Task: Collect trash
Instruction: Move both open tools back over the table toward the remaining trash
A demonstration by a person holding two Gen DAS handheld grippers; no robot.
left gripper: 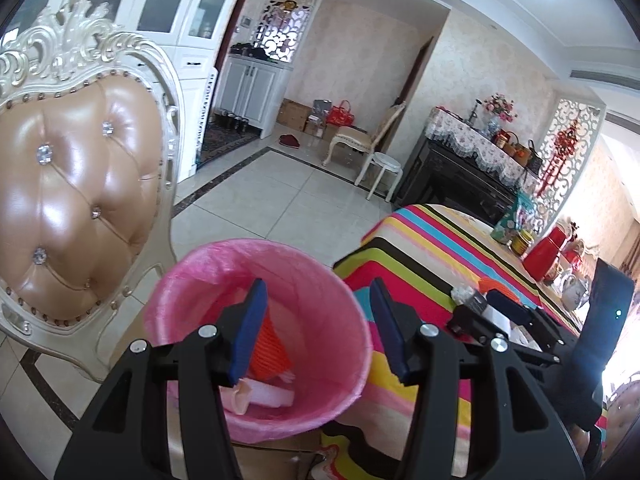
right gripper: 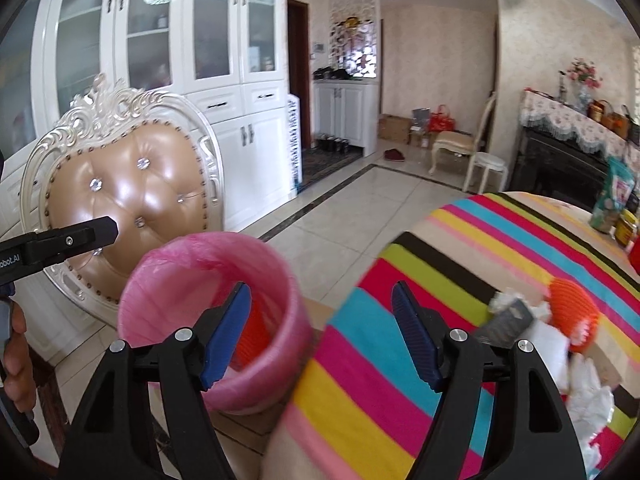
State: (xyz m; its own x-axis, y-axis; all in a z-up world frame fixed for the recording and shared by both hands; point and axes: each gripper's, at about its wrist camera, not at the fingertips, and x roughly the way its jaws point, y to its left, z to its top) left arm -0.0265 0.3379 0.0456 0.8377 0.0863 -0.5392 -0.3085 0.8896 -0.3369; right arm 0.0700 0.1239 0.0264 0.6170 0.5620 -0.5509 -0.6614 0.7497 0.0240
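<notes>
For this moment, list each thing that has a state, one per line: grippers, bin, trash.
left gripper: open, empty, over the bin.
right gripper: open, empty, between bin and table.
bin: upright, pink liner, partly filled.
orange cup in the bin: lying inside, already binned.
orange cup on the table: on its side, not yet collected.
white wrappers: crumpled, on the striped tablecloth.
</notes>
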